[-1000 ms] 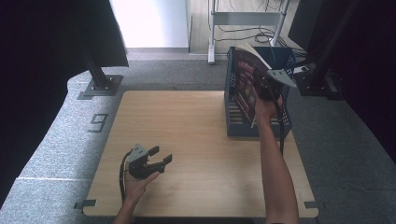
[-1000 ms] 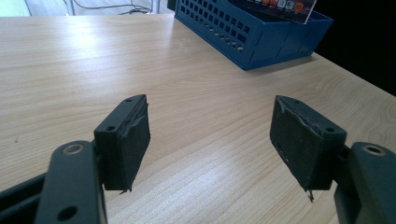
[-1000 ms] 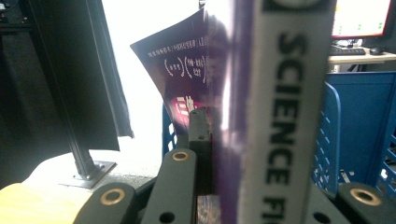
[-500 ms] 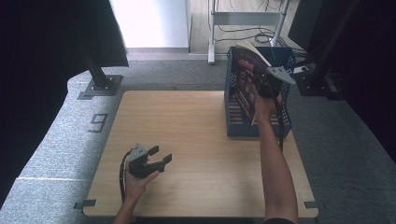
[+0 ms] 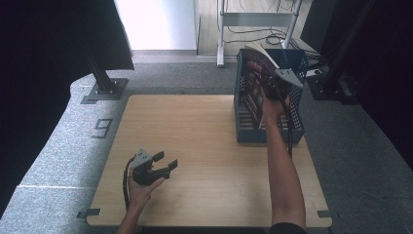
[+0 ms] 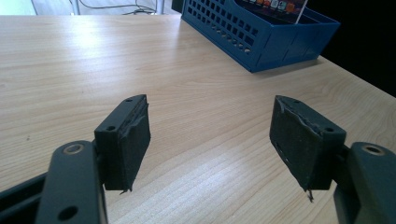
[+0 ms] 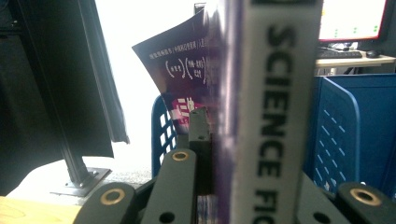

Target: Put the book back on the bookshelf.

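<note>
Magazine [image 5: 255, 80] front and centre: it stands on edge, tilted, inside the blue basket [image 5: 271, 134] at the far right of the table [image 5: 214, 146]. The right gripper [image 5: 271, 88] is clamped tight on it near the spine, with the person's forearm stretched out toward the basket. From the right gripper view, the spine [image 7: 275, 116] rises straight up between the black jaws, the word SCIENCE running down it, and the dark cover curls away to the left of the jaws. The basket's blue lattice wall [image 7: 334, 135] sits just behind and to the right of that grip.

Over at the near left, the left gripper [image 5: 160, 163] rests low on the wood, held in the person's hand, jaws spread wide with nothing between them. Looking along those jaws, bare tabletop lies ahead and the basket [image 6: 261, 39] stands well beyond them, up and to the right.
</note>
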Available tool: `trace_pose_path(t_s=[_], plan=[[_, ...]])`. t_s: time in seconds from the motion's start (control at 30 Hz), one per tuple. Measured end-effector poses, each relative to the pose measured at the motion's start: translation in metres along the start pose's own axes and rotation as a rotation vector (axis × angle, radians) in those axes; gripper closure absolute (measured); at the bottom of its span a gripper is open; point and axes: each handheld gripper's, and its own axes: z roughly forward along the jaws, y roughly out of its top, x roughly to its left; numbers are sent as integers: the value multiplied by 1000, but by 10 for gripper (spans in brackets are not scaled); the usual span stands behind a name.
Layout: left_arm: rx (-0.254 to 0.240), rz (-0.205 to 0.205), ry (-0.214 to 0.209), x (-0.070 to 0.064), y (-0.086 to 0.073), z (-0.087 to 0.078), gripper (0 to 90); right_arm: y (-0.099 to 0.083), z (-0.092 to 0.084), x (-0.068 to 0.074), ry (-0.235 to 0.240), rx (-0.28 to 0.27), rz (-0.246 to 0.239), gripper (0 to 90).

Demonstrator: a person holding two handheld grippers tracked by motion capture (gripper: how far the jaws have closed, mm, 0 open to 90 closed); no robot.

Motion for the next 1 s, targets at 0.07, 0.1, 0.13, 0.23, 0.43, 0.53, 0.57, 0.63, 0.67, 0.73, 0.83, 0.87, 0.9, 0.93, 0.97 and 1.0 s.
trace_pose_path(t_s=[0.07,0.1,0.13,0.23,0.43,0.53,0.57,0.63,0.67,0.73,0.83,0.87,0.9,0.93,0.97,1.0], plan=[[-3,-2,1,1,0,0,288,-2,3,0,-4,-1,-2,817],[-4,-1,2,1,0,-1,288,-3,4,0,-6,-2,-4,818],[-4,-1,2,1,0,-1,288,-4,6,1,-8,0,-5,818],[-3,-4,4,3,0,-1,288,-10,10,2,-14,13,-9,817],[-2,-7,5,4,0,-1,288,-24,17,7,-4,32,-23,817],[-1,-5,6,4,-1,-1,288,-31,21,9,-3,51,-36,817],[-1,-4,6,4,-1,-1,288,-34,22,10,-2,59,-40,817],[-2,-4,6,4,-1,-1,288,-38,22,12,-3,63,-42,817],[-3,-4,5,4,-1,-1,288,-40,22,13,0,66,-43,817],[-3,-4,5,4,0,-1,288,-42,22,14,9,75,-51,817],[-4,-2,4,3,0,-1,288,-47,19,18,24,88,-72,816],[-3,-1,3,3,0,-1,288,-48,18,18,27,90,-75,816],[-3,0,3,3,0,-1,288,-49,16,19,28,83,-77,815],[-4,1,3,2,0,-1,288,-50,14,19,30,85,-80,815],[-2,3,0,1,0,-1,288,-50,13,19,37,86,-83,814],[-2,4,-1,1,0,-1,288,-51,11,20,43,87,-90,812]])
